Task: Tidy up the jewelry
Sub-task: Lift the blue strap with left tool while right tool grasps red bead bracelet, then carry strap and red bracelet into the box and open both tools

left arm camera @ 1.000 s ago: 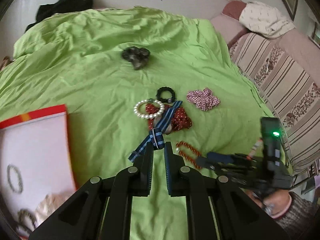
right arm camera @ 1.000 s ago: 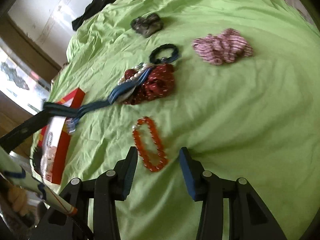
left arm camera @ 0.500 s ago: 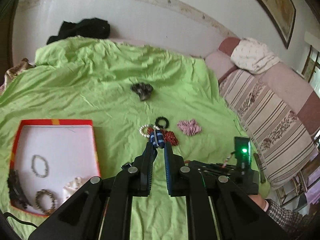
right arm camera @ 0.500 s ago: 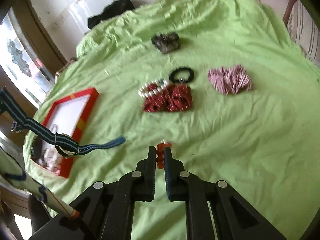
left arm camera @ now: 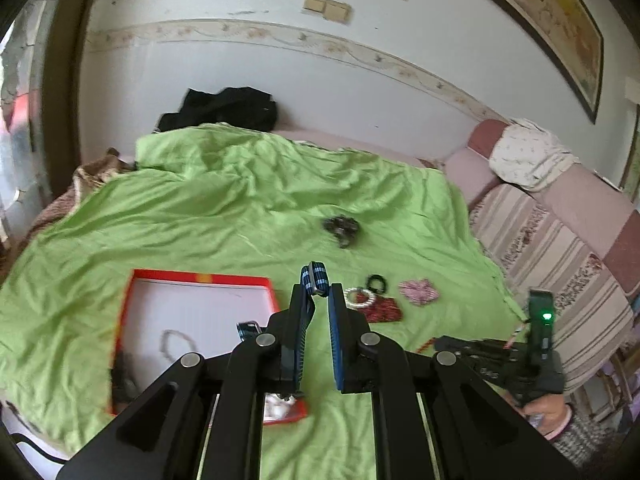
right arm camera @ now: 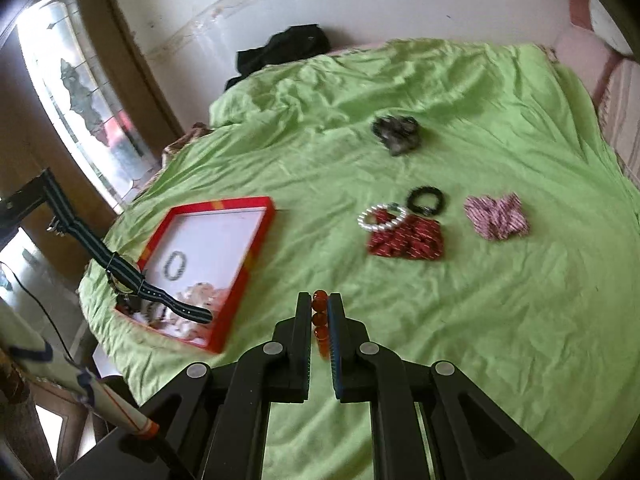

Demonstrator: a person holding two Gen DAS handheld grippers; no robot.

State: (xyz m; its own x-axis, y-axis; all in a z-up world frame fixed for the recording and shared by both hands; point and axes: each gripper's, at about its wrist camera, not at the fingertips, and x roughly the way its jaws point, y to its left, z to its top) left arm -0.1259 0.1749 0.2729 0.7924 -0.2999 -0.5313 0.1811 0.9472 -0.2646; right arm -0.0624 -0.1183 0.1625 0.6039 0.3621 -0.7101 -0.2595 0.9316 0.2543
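My left gripper (left arm camera: 316,294) is shut on a blue striped watch strap (left arm camera: 314,278), held high above the bed; in the right wrist view the strap (right arm camera: 120,270) hangs down over the near corner of the red-rimmed white box (right arm camera: 256,240). My right gripper (right arm camera: 320,300) is shut on an orange bead bracelet (right arm camera: 320,318), lifted above the green sheet just right of the box. The box (left arm camera: 200,278) holds a grey bead bracelet (right arm camera: 175,265) and other pieces. A pearl bracelet (right arm camera: 380,218), a black bracelet (right arm camera: 426,199) and a red scrunchie (right arm camera: 406,240) lie together on the sheet.
A pink checked scrunchie (right arm camera: 496,216) lies right of the pile and a dark grey hair piece (right arm camera: 396,132) farther back. Black clothing (right arm camera: 284,50) sits at the bed's far edge. A striped sofa (left arm camera: 560,248) borders the bed's right side.
My right gripper closed on the orange bracelet and lifted it off the sheet. My left gripper rose with the strap and carried it left over the box.
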